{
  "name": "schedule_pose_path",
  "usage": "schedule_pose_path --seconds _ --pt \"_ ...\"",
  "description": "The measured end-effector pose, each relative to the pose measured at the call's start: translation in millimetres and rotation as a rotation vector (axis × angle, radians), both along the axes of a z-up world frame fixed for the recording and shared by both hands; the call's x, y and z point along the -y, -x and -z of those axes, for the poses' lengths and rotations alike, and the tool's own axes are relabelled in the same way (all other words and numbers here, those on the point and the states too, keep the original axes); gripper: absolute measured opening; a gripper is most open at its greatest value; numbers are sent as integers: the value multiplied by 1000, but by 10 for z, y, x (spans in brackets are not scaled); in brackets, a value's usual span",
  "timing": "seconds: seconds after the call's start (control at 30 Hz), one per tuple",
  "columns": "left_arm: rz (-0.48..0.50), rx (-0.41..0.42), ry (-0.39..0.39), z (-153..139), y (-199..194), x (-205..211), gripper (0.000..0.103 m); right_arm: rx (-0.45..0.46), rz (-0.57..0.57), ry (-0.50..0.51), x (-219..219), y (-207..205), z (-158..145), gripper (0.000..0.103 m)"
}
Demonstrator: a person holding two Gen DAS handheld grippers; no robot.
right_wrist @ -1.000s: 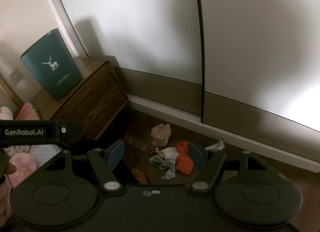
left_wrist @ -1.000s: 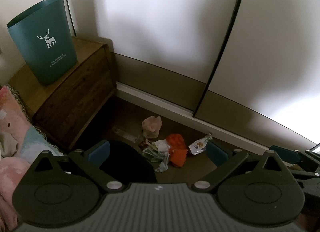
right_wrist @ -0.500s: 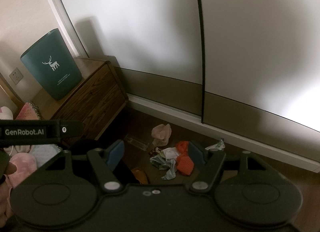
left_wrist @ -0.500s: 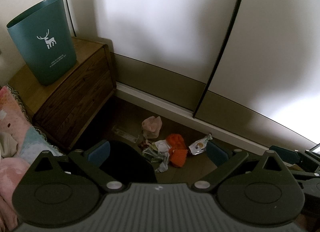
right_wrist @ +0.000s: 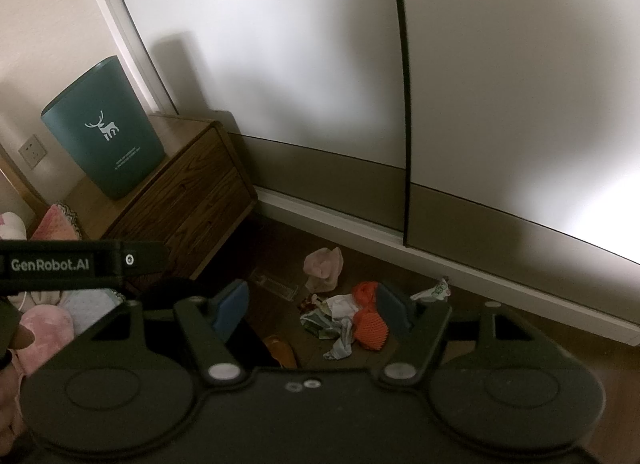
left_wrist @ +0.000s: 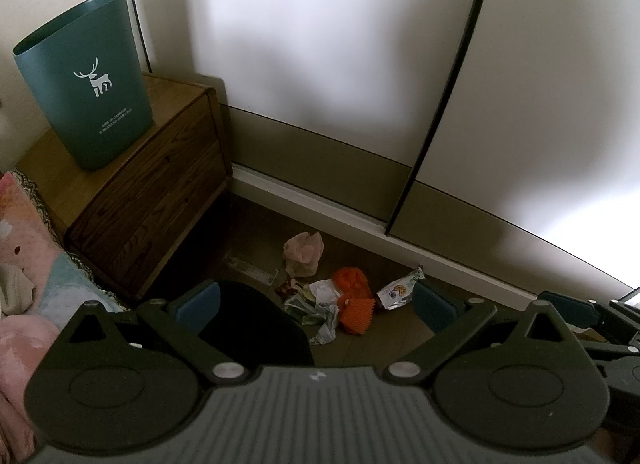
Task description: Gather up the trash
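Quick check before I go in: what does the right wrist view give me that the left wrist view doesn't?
Only the right wrist view shows the wall socket beside the bin, an orange scrap on the floor just ahead of the right gripper, and the left gripper's labelled body.

Only the left wrist view shows the snack wrapper's printed face and the left gripper, open and empty.

Both show the green deer bin on the wooden nightstand, the pink bag, the orange mesh, the crumpled paper and the clear strip.
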State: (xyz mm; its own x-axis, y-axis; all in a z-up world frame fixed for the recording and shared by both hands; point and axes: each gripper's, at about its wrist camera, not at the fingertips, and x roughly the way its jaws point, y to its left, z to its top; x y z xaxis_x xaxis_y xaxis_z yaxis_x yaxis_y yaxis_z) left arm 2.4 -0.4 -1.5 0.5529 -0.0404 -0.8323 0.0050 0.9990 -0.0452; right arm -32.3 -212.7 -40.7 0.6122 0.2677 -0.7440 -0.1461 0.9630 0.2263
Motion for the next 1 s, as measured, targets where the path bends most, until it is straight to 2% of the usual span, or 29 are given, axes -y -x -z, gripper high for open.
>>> schedule_pose_path --seconds 0.77,1.0 --pt "11 -10 15 33 8 -11 103 -5 1 7 -20 7 -15 70" --pt "19 9 29 55 -9 -102 103 2 15 29 -61 -2 -16 70"
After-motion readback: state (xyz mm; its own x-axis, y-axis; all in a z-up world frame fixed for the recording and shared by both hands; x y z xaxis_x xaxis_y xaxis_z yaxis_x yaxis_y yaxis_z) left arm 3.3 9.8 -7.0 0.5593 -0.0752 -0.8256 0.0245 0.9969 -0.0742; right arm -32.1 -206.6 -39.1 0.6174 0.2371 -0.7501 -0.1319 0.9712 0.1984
